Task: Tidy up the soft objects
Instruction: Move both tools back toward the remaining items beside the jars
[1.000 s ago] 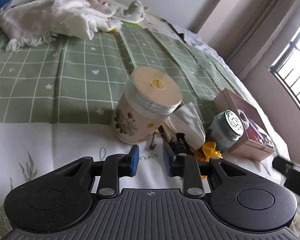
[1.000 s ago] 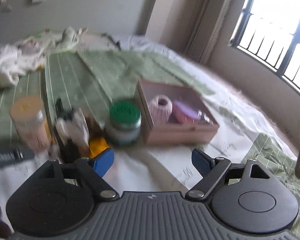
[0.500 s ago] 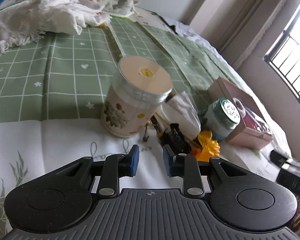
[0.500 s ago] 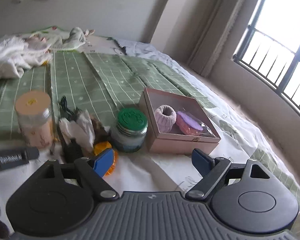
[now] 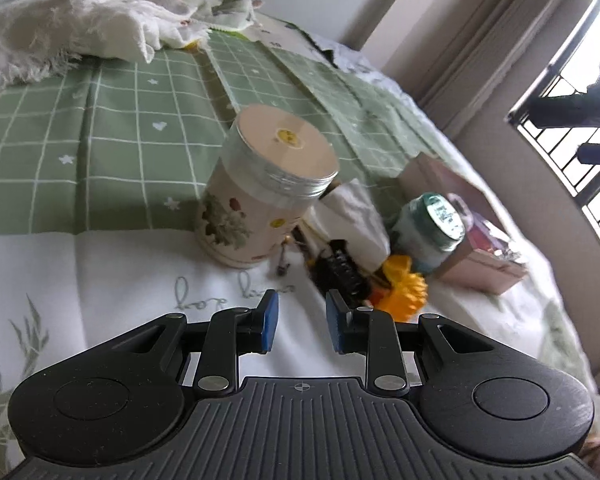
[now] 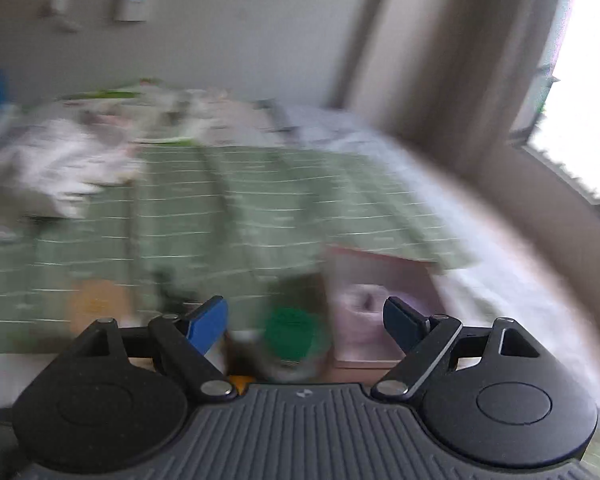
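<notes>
left wrist view, near to far: the left gripper [image 5: 302,322] sits low over the white sheet [image 5: 100,280], its 2 blue pads a narrow gap apart with nothing between them. just past the tips, toward 1 o'clock, lies a small heap of soft things: a black piece [image 5: 340,270], an orange piece [image 5: 404,294] touching it, and a white cloth [image 5: 356,216] behind both. at 11 o'clock of the heap stands a floral jar [image 5: 260,200] with a flat pale lid, upright, just beside the cloth. at 2 o'clock a green-lidded jar [image 5: 432,228] rests against a pink box [image 5: 484,264]. farther off spreads the green checked blanket [image 5: 100,132], and at 10 o'clock on its far edge lies a rumpled white fringed cloth [image 5: 68,36].

right wrist view is badly blurred. the right gripper [image 6: 304,326] has its jaws spread wide, empty. beyond it the green-lidded jar [image 6: 292,336] at 12 o'clock, the pink box [image 6: 376,292] at 1 o'clock, then the blanket [image 6: 220,208].
</notes>
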A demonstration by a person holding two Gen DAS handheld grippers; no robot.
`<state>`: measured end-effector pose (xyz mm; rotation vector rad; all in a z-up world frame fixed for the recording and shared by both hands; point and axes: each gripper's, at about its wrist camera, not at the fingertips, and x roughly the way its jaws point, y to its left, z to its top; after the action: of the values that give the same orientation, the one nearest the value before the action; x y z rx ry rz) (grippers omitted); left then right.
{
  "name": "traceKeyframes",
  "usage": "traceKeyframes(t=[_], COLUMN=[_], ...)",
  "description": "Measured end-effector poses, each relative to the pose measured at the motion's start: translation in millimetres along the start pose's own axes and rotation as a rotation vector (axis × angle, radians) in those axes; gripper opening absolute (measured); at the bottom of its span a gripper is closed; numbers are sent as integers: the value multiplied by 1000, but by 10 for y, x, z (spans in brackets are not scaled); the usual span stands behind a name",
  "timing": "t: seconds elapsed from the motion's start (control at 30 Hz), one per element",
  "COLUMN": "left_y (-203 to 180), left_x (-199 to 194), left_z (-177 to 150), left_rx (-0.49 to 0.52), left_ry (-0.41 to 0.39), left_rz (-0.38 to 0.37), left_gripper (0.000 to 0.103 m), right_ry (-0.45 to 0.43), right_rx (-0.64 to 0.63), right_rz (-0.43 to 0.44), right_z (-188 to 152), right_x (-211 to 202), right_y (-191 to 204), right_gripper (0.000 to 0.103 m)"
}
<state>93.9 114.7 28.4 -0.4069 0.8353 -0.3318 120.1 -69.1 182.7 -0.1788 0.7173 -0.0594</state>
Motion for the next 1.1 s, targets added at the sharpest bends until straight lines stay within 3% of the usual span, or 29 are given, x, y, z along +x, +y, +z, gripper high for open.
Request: traceKeyframes(t=[0.1,0.23,0.33,0.53,0.7,0.9,1.1], left_y=[-20,-76,-183,-391,-274,-42,-48], left_x=[-16,22,122,49,39,45,77], left_z=[5,-26,-29,-22,-44,-5,-29], left_rx=[-17,-26,-9,65,72,-11,21], left_ry=[-2,33,53,29,35,29,46], left_rz=[-2,-12,-19,-69,-52,-11,-11], left_gripper=[28,28,28,28,28,28,28], right_ry=[58,82,108,151,111,-14,-2], right_rx=[-154,-298,-275,-165,-139,-145,-151], right_rz=[95,38,13,-156,-263,-237,-243], right_z=[201,315,287,207,519,888,878], right_x=[157,273,302,273,16,-375,-309], right_y=[2,-160,-487,-905,-702,-322,-250], right_gripper=[86,86,86,86,86,86,86])
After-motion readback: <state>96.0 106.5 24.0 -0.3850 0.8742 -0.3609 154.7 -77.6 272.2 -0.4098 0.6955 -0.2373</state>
